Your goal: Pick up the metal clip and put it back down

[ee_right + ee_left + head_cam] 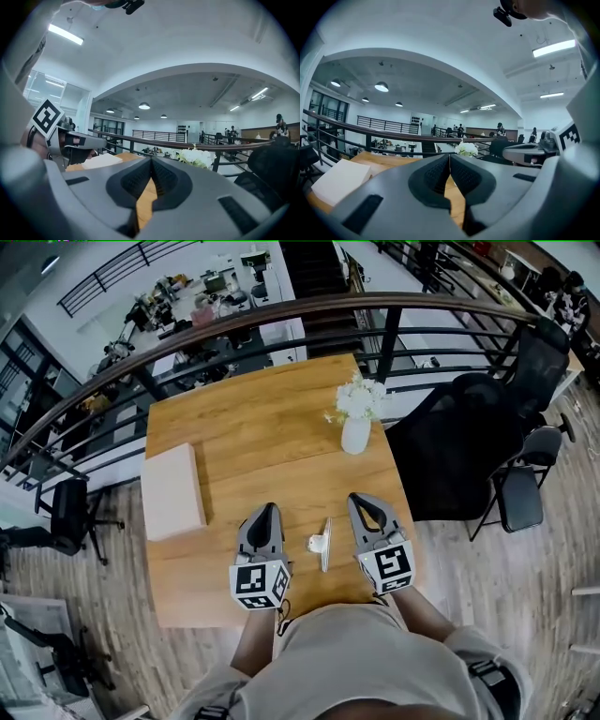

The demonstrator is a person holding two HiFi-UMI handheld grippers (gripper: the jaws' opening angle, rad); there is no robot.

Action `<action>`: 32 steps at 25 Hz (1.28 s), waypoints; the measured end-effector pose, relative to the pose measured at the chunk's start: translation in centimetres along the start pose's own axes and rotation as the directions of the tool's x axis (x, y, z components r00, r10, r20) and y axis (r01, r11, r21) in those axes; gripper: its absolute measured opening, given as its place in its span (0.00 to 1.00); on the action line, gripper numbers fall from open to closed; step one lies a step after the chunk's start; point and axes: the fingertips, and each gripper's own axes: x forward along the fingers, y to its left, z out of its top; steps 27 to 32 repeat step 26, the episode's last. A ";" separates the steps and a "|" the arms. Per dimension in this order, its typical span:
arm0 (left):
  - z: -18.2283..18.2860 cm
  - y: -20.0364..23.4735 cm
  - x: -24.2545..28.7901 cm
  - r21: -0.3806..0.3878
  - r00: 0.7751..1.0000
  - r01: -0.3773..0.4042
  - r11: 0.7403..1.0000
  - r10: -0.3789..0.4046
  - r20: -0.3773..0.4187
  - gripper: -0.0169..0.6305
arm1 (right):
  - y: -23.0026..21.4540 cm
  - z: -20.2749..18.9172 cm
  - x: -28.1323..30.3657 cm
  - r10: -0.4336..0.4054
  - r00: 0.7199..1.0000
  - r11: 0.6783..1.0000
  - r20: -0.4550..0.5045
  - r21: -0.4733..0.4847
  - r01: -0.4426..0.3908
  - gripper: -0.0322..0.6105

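1. One metal clip [325, 545]: a thin, long piece lying on the desk [262, 418] near its front edge. It is between the two grippers and touches neither. A small white part shows at its left side.
2. Left gripper [267, 511]: jaws pressed together with nothing between them. It is held just left of the clip and points away from the person, about level. Its marker cube faces up at the near end.
3. Right gripper [361, 501]: jaws pressed together and empty. It is held just right of the clip, roughly parallel to the left one, with its marker cube at the near end.
4. Desk: one wooden top carrying everything listed in 1, 5 and 6.
5. White vase with white flowers [356, 432]: upright, toward the far right of the desk and well apart from the clip.
6. Pale flat block [172, 490]: lies along the left edge of the desk, to the left of the left gripper.
7. Dark railing [281, 310]: curves past the far side of the desk.
8. Black office chair [469, 442]: stands on the floor just beside the right edge of the desk
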 end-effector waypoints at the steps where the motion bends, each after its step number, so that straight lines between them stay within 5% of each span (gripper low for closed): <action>1: -0.1 -0.2 -0.1 -0.002 1.000 0.007 1.000 -0.007 -0.001 0.06 | -0.1 0.1 0.0 -0.008 1.000 1.000 0.005 -0.002 0.008 0.09; 32: -0.9 -1.7 -0.6 0.006 0.999 0.036 0.999 -0.035 -0.007 0.06 | -0.8 -0.1 -1.6 -0.017 1.000 0.999 -0.015 -0.035 0.017 0.09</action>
